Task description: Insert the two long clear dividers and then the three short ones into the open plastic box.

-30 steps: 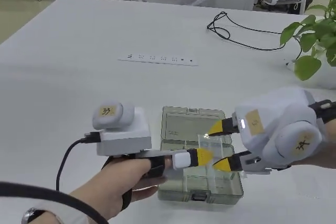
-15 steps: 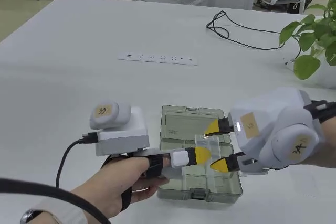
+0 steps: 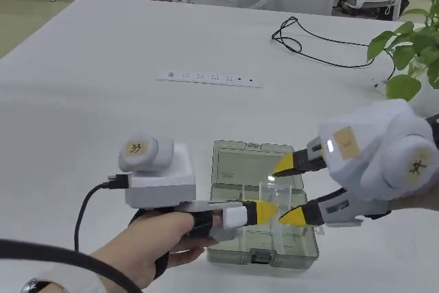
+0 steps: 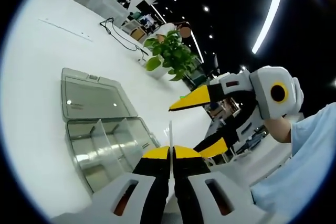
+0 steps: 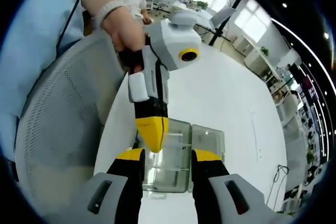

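Left tongs [image 4: 171, 153] pinch a clear divider [image 4: 170, 132] above the open plastic box [image 4: 89, 150]; right tongs [image 3: 281, 193] are spread — either side of it. The box sits on the white counter [image 3: 103, 66].

The head view looks down from above, close over the plastic box [image 3: 240, 162]. The left gripper view looks low across it toward the right gripper [image 4: 184, 131]. The right gripper view faces back at the left gripper [image 5: 153, 145]. All three see the box.
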`<action>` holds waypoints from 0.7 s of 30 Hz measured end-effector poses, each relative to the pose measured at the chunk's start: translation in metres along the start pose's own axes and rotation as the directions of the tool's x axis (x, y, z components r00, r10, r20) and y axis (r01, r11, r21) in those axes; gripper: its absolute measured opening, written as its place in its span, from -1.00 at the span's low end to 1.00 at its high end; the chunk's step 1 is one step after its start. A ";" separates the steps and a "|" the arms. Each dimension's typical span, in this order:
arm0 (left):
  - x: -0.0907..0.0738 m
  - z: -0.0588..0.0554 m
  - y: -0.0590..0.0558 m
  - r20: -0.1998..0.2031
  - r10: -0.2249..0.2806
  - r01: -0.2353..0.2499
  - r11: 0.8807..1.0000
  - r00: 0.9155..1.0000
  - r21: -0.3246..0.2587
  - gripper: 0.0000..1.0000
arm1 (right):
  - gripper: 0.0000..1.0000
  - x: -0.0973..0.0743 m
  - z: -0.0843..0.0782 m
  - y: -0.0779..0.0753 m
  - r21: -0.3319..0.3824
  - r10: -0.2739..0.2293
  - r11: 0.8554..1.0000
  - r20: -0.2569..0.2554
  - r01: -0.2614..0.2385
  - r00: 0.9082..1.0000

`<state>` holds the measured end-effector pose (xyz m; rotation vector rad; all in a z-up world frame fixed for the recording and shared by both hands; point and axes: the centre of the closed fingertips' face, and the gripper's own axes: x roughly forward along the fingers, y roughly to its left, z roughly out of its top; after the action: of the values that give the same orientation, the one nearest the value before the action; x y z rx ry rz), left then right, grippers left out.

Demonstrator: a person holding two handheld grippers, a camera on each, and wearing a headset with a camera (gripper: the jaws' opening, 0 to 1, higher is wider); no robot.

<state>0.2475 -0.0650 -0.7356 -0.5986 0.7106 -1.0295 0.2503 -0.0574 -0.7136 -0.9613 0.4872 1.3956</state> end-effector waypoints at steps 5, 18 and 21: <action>-0.005 0.001 -0.006 -0.014 -0.033 0.034 0.996 0.999 0.080 -1.00 | -0.35 -0.014 0.002 -0.005 0.084 0.057 0.995 0.032 -0.060 0.998; -0.017 -0.001 -0.031 -0.044 -0.149 0.155 0.926 0.988 0.344 -1.00 | -0.63 -0.024 0.018 0.011 0.232 0.254 0.934 0.096 -0.270 0.962; -0.019 -0.007 -0.033 -0.073 -0.150 0.166 0.907 0.986 0.387 -1.00 | -0.68 -0.023 0.021 0.019 0.227 0.307 0.920 0.092 -0.320 0.947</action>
<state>0.2180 -0.0615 -0.7115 -0.2880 0.4755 -1.2983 0.2230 -0.0564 -0.6891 -0.6652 0.7770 1.6024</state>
